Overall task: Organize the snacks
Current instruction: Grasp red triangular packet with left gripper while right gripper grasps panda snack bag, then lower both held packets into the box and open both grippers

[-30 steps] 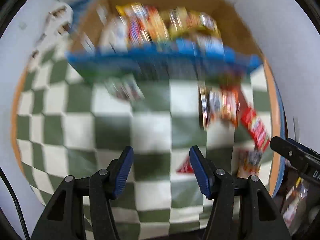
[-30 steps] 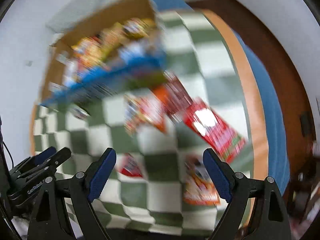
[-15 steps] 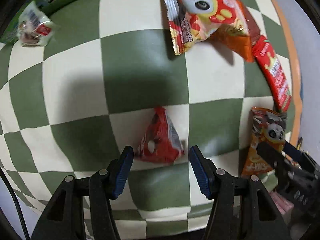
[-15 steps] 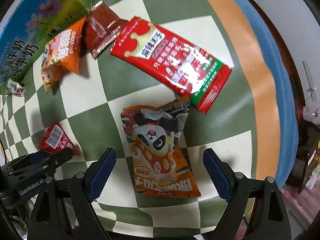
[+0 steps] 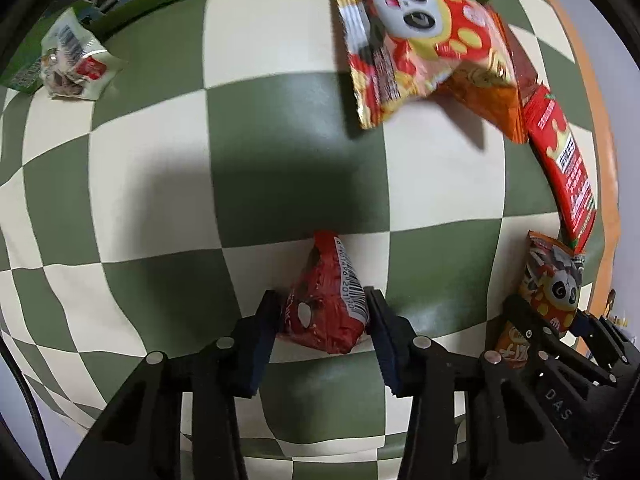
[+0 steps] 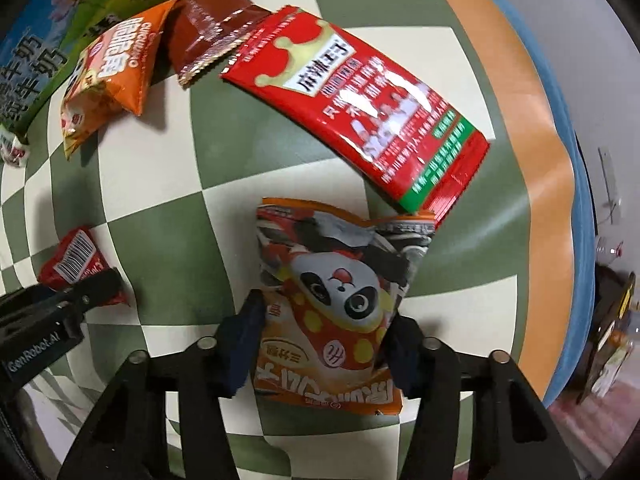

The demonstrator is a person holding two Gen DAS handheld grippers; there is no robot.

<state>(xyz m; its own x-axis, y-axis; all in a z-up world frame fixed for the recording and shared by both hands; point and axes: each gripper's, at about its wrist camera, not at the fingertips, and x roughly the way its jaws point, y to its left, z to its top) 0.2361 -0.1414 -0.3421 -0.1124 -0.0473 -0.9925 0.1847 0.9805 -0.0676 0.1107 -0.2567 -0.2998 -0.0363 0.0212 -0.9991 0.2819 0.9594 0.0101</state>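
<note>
The left gripper (image 5: 324, 312) is narrowed around a small red packet (image 5: 326, 304), its blue pads pressing both sides of the crumpled wrapper, which lies on the green-and-cream checkered surface (image 5: 280, 160) with its barcode facing up. The right gripper (image 6: 324, 336) is likewise closed on an orange panda packet (image 6: 332, 304), the pads touching the packet's two edges near its lower half while its upper end reaches forward beyond the fingertips.

Ahead of the right gripper, touching the top corner of the orange panda packet, lies a long red packet (image 6: 360, 108) set at a slant. Farther ahead and to the left sit a brown packet (image 6: 208, 28) and an orange pillow packet (image 6: 108, 68), both just beside a printed carton (image 6: 32, 64) at the far edge. The left gripper shows at the right gripper's left side, well apart.

Ahead of the left gripper and to its right lies a red-and-yellow panda packet (image 5: 420, 48), blurred. Far ahead to the left, a small white packet (image 5: 74, 64) rests against the carton.
</note>
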